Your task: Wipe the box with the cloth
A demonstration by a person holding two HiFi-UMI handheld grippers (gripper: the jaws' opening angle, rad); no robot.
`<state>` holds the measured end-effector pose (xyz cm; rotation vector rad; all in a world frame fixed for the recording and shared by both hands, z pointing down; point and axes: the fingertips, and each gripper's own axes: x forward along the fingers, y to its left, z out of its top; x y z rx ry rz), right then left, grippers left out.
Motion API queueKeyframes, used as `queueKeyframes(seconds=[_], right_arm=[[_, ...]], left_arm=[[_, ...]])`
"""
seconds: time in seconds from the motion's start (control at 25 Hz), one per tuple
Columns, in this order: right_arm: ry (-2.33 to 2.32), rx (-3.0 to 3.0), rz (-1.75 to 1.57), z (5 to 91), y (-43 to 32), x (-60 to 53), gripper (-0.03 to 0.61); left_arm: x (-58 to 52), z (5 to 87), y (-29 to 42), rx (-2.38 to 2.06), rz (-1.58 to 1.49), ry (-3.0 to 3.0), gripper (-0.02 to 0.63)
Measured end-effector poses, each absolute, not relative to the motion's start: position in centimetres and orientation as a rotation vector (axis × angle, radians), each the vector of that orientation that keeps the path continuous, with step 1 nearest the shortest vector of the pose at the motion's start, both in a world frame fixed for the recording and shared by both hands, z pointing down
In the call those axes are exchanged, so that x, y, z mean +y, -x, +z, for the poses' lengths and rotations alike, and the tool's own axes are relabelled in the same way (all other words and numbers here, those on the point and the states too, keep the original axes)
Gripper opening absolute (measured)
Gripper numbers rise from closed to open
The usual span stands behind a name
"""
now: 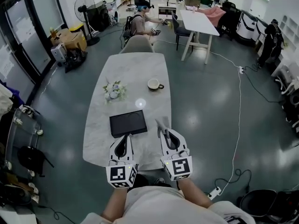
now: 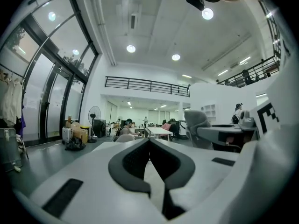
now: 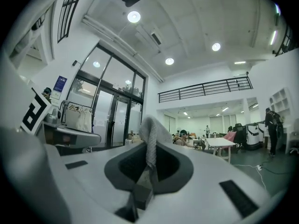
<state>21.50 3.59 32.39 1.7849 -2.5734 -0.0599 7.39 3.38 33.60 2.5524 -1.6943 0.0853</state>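
Observation:
A flat black box lies on the marble table, near its front end. My left gripper hovers just at the box's near edge, jaws shut with nothing between them; the left gripper view shows its pads meeting. To the right of the box, my right gripper is shut on a grey cloth. The cloth sticks up from between that gripper's jaws in the right gripper view. Both gripper views point level across the room, so the box is hidden in them.
A white cup and a small flower bunch sit mid-table beyond the box. A grey chair stands at the table's far end, a seated person behind it. A cable runs over the floor on the right.

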Motion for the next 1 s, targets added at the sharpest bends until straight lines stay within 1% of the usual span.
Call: queueKeyframes(seconds=[0.76, 1.0], right_arm=[[-1.780, -2.595, -0.088, 32.1, -20.7, 3.5, 0.044], [-1.800, -2.579, -0.052, 33.1, -21.1, 3.7, 0.044]], left_arm=[[3.1, 34.0, -8.3, -1.622, 0.133, -2.616, 0.023], [3.0, 34.6, -8.4, -1.631, 0.141, -2.603, 0.023]])
